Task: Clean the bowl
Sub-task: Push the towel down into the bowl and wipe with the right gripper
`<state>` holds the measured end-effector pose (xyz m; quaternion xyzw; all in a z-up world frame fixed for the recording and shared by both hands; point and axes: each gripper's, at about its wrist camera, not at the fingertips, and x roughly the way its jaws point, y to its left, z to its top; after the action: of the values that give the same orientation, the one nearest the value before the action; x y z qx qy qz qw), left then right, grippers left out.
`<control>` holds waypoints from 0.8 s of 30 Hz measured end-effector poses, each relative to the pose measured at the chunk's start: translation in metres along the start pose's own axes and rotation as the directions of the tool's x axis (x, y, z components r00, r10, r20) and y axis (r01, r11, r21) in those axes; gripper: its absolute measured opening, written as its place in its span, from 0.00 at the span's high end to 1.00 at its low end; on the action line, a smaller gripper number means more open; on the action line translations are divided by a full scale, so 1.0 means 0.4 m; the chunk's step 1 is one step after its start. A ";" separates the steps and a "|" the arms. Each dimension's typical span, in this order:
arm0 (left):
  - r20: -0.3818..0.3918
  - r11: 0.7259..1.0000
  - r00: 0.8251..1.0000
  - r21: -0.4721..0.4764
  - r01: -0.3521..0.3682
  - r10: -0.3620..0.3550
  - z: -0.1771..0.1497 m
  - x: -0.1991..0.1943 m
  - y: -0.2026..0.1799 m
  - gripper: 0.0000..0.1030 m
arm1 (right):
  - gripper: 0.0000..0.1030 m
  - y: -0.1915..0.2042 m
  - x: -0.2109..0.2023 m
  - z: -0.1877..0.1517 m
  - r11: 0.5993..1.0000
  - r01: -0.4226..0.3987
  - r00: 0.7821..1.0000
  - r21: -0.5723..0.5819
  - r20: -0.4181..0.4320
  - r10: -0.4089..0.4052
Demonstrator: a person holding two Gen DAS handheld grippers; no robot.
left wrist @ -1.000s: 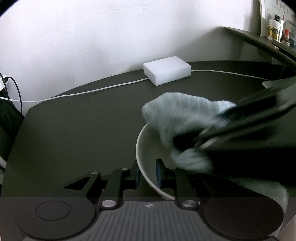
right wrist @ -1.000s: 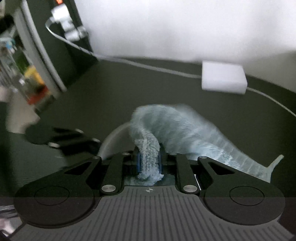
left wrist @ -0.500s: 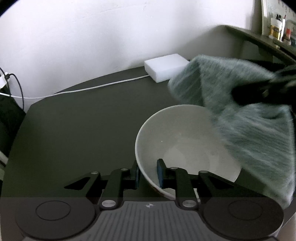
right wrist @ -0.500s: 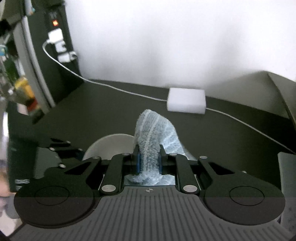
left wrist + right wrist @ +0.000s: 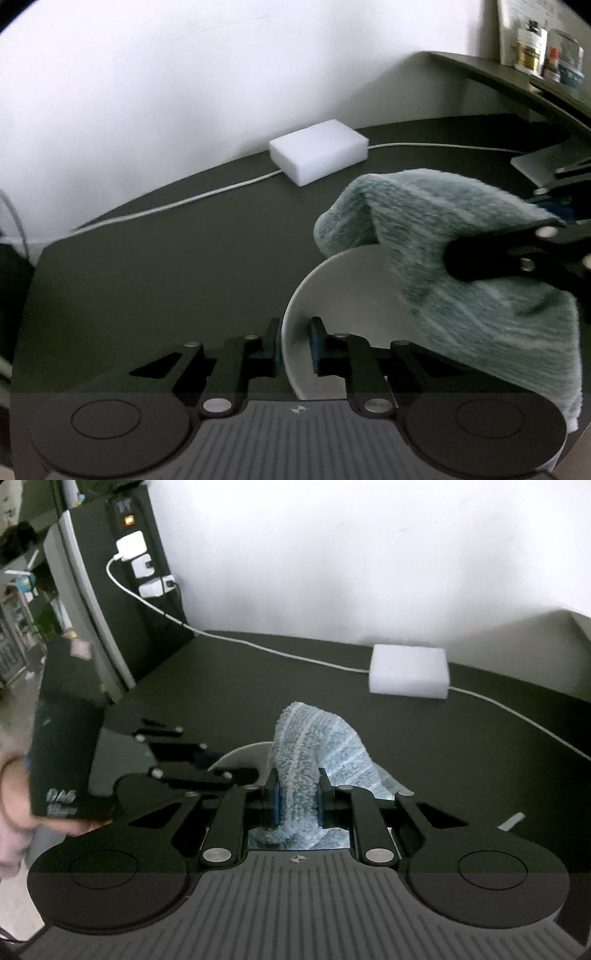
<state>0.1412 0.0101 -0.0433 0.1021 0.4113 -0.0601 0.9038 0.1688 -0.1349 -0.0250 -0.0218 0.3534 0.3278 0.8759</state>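
A white bowl [image 5: 343, 295] stands on the dark table, and my left gripper [image 5: 293, 341] is shut on its near rim, one finger inside and one outside. A blue-grey towel [image 5: 461, 258] hangs over the bowl's right side, held by my right gripper [image 5: 550, 225], which comes in from the right. In the right wrist view the right gripper [image 5: 297, 797] is shut on the towel [image 5: 314, 746], whose folded end sticks up ahead of the fingers. The bowl's rim [image 5: 243, 755] shows just left of the towel, with the left gripper [image 5: 214, 766] on it.
A white sponge block [image 5: 319, 151] lies near the wall on a white cable [image 5: 184, 201]. A shelf with bottles [image 5: 539, 55] is at the upper right. A power strip with plugs [image 5: 140, 557] is on the dark panel at left. A person's hand [image 5: 11, 812] holds the left tool.
The towel rose out of the bowl half a second ago and has now come back down over its right side. The left gripper keeps hold of the rim; the bowl sits further right in its view.
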 end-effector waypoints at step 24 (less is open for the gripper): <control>-0.008 0.998 1.000 -0.060 -0.026 0.026 -0.037 -0.005 -0.016 0.85 | 0.82 -0.007 -0.068 -0.005 0.994 0.108 0.993 0.011 0.056 -0.109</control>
<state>0.1276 0.0074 -0.0522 0.0805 0.4147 -0.0358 0.9057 0.1547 -0.1527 -0.0098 -0.0283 0.3281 0.2789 0.9021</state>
